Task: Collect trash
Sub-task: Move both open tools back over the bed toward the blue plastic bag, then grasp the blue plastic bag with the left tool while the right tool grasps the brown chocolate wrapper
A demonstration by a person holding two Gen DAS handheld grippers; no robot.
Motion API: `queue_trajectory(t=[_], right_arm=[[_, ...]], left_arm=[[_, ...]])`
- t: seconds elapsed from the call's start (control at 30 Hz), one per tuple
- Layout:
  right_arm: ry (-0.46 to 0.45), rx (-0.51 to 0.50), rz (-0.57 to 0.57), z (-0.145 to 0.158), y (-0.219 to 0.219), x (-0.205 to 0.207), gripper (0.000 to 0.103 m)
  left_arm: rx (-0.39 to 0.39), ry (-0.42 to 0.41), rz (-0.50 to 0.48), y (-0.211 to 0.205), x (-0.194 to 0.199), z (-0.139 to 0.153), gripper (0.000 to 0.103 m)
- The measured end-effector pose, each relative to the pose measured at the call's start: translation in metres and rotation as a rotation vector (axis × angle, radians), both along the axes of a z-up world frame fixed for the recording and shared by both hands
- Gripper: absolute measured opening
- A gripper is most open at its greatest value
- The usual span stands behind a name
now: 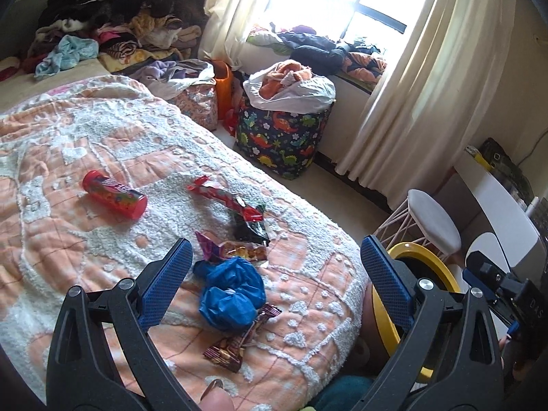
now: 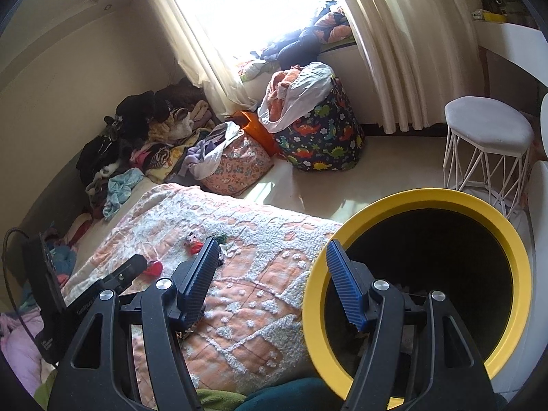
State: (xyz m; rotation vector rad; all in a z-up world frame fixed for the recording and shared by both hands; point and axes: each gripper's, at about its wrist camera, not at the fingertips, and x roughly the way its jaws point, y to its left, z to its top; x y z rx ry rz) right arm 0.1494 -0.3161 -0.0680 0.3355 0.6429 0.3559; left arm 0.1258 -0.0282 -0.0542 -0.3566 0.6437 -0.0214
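Trash lies on the bed's orange and white quilt (image 1: 68, 144): a red tube can (image 1: 114, 194), a red wrapper (image 1: 226, 198), a black packet (image 1: 251, 231), a purple snack packet (image 1: 236, 251), a crumpled blue plastic bag (image 1: 231, 296) and a brown wrapper (image 1: 236, 342). My left gripper (image 1: 275, 243) hovers open above the blue bag and snack packet, touching nothing. A yellow-rimmed bin (image 2: 513, 246) stands beside the bed. My right gripper (image 2: 272, 241) is open and holds nothing; its right finger (image 2: 346, 284) shows in front of the bin's near rim.
A dinosaur-print bag (image 1: 284, 137) stuffed with laundry, a pink floral bag (image 2: 233, 167) and an orange bag (image 1: 222, 85) stand on the floor past the bed. Clothes are piled at the bed's far end (image 1: 113, 17). A white wire stool (image 2: 486, 126) stands by the curtain.
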Motion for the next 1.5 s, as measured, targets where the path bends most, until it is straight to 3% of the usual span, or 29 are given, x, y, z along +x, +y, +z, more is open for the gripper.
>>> queue_trajectory(t=[0.3,0.47,0.8,0.97,1.17,1.5], right_arm=[[0.018,-0.049,0.087,-0.008,0.036,-0.009,0.063],[0.041,-0.073,0.144,-0.016,0.061,-0.012,0.063],[0.098,-0.130,0.228,-0.036,0.102,-0.019,0.063],[0.143,-0.142,0.243,-0.050,0.112,-0.016,0.063],[0.225,-0.112,0.285,-0.068,0.127,-0.010,0.063],[0.326,-0.099,0.372,-0.096,0.165,0.002,0.046]], left_arm=[[-0.037,0.100,0.067,0.042,0.004,-0.020,0.088],[-0.083,0.162,0.044,0.054,0.007,-0.038,0.073],[-0.204,0.255,-0.048,0.050,0.017,-0.071,0.055],[-0.260,0.295,-0.063,0.052,0.019,-0.083,0.036],[-0.298,0.296,-0.100,0.051,0.019,-0.087,0.015],[-0.322,0.250,-0.088,0.064,0.015,-0.075,0.006]])
